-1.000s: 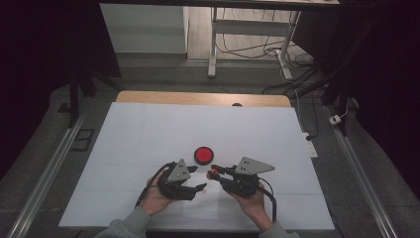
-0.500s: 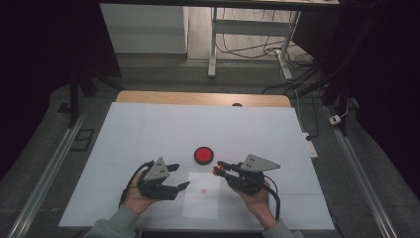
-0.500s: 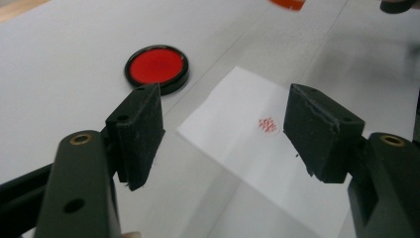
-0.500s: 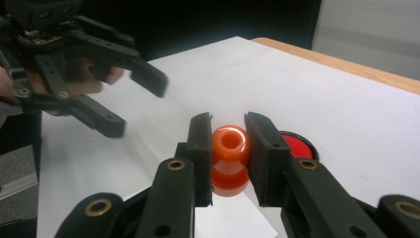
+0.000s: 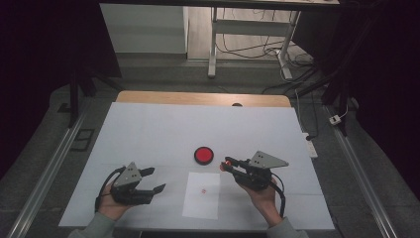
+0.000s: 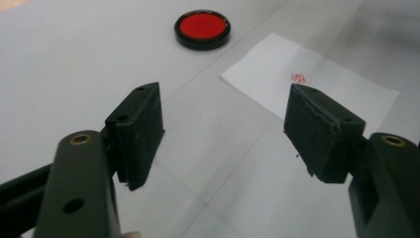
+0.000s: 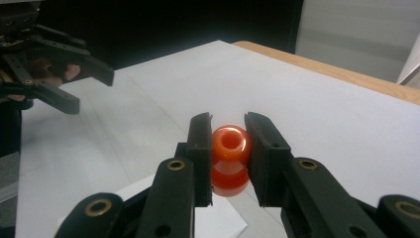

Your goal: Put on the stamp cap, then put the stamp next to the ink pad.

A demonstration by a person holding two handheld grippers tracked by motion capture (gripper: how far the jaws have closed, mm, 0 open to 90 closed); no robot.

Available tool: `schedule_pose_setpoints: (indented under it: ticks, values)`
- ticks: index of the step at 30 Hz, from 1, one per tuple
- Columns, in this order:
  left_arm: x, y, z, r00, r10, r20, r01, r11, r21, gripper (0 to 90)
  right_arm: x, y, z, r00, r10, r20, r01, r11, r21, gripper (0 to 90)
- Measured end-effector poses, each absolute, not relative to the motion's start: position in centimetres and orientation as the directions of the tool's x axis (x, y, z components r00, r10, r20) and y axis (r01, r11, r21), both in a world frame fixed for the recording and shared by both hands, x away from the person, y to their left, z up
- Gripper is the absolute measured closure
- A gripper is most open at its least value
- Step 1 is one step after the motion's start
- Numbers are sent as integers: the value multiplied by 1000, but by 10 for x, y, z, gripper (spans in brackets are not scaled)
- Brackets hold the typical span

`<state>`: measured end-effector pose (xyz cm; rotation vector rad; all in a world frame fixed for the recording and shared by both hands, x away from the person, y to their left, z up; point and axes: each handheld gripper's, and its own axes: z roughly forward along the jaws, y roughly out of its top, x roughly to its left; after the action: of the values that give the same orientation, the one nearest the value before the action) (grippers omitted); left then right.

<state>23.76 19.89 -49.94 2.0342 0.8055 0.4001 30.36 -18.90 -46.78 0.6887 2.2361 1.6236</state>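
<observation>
Dim room, dark floor, desk legs and cables beyond the far edge. White table top [image 5: 148,129] with a wooden strip [image 5: 198,98] along its far side.

Near the front edge, a white paper sheet [image 5: 202,194] lying flat, a small red mark [image 5: 203,190] near its middle. Just beyond the sheet, apart from it, a round black-rimmed red pad [image 5: 203,155] resting on the table top.

Left gripper [image 5: 154,181] at the left of the sheet, held low in the left hand [image 5: 110,207], pointing toward the sheet. Jaws spread wide, just been opening further, nothing between them. In the left gripper view, bare table between the two black pads [image 6: 141,129], red pad [image 6: 202,28] and sheet [image 6: 317,82] farther off.

Right gripper [image 5: 227,164] at the right of the sheet, in the right hand [image 5: 262,198], tips pointing left, just right of the red pad. Jaws pressed onto an orange stamp [image 7: 229,157], rounded, glossy, with a hole in its upper end; pads touching it on both sides. Stamp [image 5: 224,164] off the table, over the sheet's far right corner. Whether its lower end touches paper: cannot tell.

Left gripper [image 7: 94,89] visible at the upper left of the right gripper view, well apart from the stamp.
</observation>
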Motion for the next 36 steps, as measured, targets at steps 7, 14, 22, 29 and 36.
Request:
schedule_pose_setpoints:
  ticks: [7, 14, 22, 29, 36]
  values:
    - [232, 214, -506, 720, 693, -40, 414, -382, 826, 312, 305, -192, -467, -836, 548, 37, 206, 251, 946, 721]
    - [233, 217, -507, 711, 701, -57, 428, -366, 826, 312, 306, -194, -466, -834, 551, 33, 202, 249, 947, 721]
    - [234, 216, -508, 709, 703, -55, 429, -368, 825, 311, 307, -197, -464, -829, 559, 24, 199, 254, 946, 721]
    - [235, 216, -510, 709, 703, -62, 438, -369, 819, 307, 312, -198, -467, -817, 576, 27, 216, 261, 941, 721]
    - [235, 215, -510, 709, 703, -60, 440, -374, 817, 305, 319, -199, -470, -805, 592, 29, 233, 271, 934, 721]
